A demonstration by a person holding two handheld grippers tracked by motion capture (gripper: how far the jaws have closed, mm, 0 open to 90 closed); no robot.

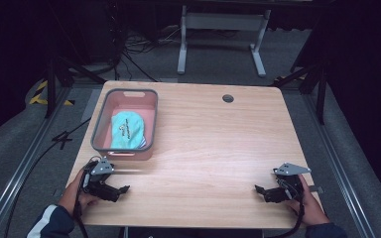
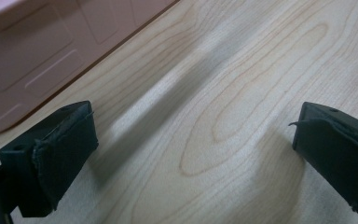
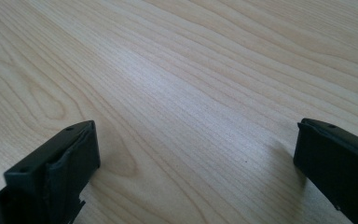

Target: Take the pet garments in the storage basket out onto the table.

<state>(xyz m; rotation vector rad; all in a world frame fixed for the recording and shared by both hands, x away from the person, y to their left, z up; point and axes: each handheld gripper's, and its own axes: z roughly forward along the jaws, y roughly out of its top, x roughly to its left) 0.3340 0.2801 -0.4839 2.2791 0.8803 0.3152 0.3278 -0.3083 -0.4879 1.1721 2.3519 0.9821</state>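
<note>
High view: pink basket [image 1: 124, 148] just beyond left gripper's [image 1: 121, 191] spread jaws, seemingly apart.

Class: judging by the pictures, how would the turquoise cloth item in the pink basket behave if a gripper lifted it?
The turquoise cloth item looks soft and rumpled, so probably floppy and light. Lying loose in the basket, it should droop rather than roll.
</note>
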